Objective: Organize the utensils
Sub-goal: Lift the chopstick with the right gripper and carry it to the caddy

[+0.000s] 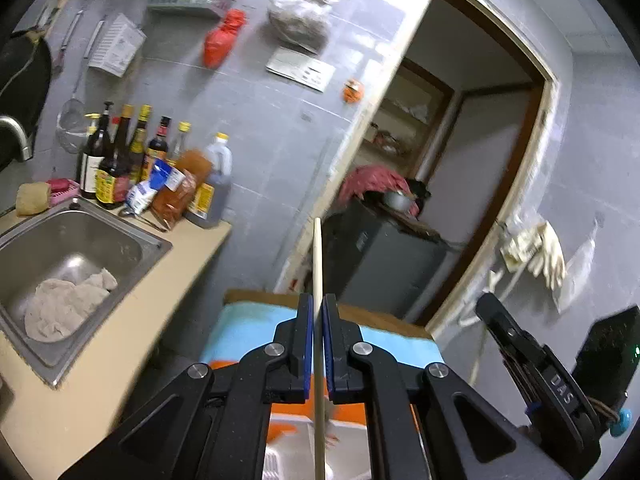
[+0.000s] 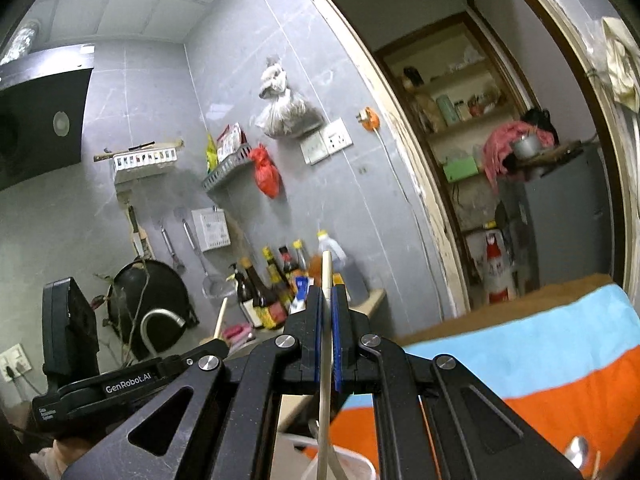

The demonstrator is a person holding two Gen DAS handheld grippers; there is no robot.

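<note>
The left gripper (image 1: 318, 304) points slightly downward toward the doorway (image 1: 472, 160), its blue-lined jaws nearly closed on a thin, pale wooden chopstick (image 1: 317, 264). The stick stands upright between the pads, its tip rising well above them and its lower length running down past the black linkage toward a white basket (image 1: 288, 460) below. The right gripper (image 2: 327, 294) points about level at the grey tiled wall (image 2: 240, 80), jaws likewise pinched narrow on a flat, cream-coloured utensil handle (image 2: 327, 268) with a rounded top. The handle runs down between the pads to the white container (image 2: 352, 468) below; its working end is hidden.

In the right wrist view the other gripper's black body carries the white lettering "GenRobot.AI" (image 2: 128, 378). In the left wrist view, the neighbouring gripper shows raised letters reading "DAS" (image 1: 562, 390).

Both views show a cloth (image 2: 540, 352) striped in light blue and orange over a brown table edge. To the left sits a brushed stainless steel sink (image 1: 72, 240) holding a crumpled grey rag (image 1: 64, 308), set in a beige countertop (image 1: 132, 320). Behind it stand several dark glass sauce bottles (image 1: 116, 160) with yellow labels, too blurred to read. A red plastic bag (image 1: 222, 38) hangs on the wall.
</note>
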